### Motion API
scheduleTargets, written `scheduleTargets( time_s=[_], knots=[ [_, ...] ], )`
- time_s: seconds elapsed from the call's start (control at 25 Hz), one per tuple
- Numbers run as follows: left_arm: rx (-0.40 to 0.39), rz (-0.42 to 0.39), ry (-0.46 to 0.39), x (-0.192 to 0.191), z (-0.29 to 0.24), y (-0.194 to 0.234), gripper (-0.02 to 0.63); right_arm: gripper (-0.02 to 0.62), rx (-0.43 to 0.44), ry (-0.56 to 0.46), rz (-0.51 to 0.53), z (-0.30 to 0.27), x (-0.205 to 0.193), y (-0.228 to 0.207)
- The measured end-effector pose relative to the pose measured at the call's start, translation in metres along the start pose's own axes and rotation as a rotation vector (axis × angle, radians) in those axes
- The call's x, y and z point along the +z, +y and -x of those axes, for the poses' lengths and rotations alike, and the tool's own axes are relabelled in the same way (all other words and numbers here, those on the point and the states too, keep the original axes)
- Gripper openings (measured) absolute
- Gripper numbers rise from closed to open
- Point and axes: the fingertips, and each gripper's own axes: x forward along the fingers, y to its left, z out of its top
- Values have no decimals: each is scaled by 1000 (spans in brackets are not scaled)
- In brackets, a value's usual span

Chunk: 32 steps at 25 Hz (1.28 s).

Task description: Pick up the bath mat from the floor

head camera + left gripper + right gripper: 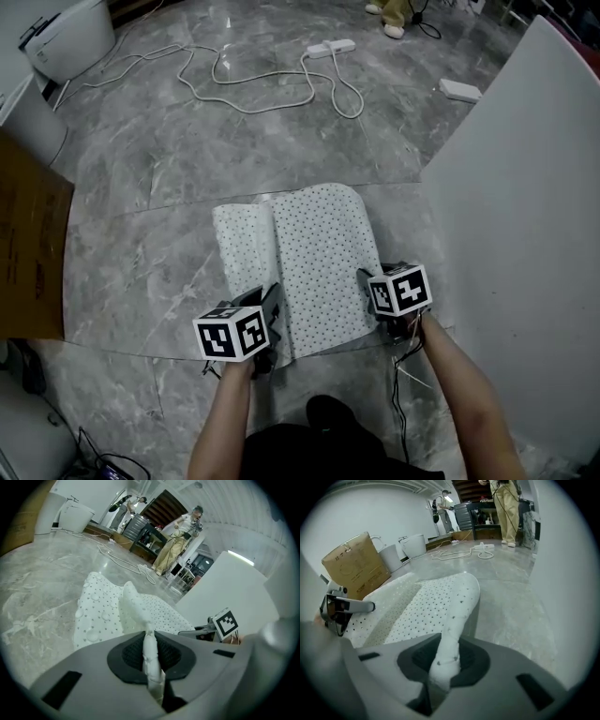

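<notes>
The bath mat [300,262], white and dotted, lies out on the grey marble floor [141,169] in the head view. Its long axis runs straight away from the person. The far end points toward a looping white cable [253,89], and the near end is at the grippers. A lengthwise fold leaves the right half humped over the flatter left half. The left gripper [267,328] is at the near left corner and the right gripper [370,286] at the near right edge. A cardboard box [28,244] stands well to the left, and a white board [525,216] is just beside the mat on the right.

In the left gripper view, the left gripper [149,641] has its jaws clamped on a bunched ridge of the mat [117,606], which stretches away from the jaws.

In the right gripper view, the right gripper [449,656] has its jaws pinched on a rolled fold of the mat [436,606]. The mat runs ahead and to the left, toward the cardboard box [356,564].
</notes>
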Motion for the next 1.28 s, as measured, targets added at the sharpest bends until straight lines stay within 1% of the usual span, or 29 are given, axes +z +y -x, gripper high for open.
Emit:
scheduleTargets(
  time_s=[0.08,0.2,0.32,0.48,0.6,0.76,0.92,1.16,1.28],
  knots=[
    [11,5,-13,-2,10,5,28,39,0,-23,-24,3,2,6],
    [33,11,-37,-4,25,13,28,31,3,-56,-45,9,7,16],
    [66,25,-63,-5,42,22,27,29,12,-85,-41,18,14,31],
    [96,49,-109,-4,67,33,26,28,4,-114,-24,31,19,45],
    [116,60,-145,0,86,38,26,28,4,-132,-41,41,22,53],
    [147,75,-199,11,109,43,26,26,45,-152,-65,57,30,70],
    [176,93,-246,26,134,44,25,26,76,-164,-61,78,41,85],
    [233,77,-278,49,167,39,25,26,137,-181,-63,104,59,100],
    [244,79,-275,57,181,31,25,26,146,-176,-70,117,66,105]
  ],
)
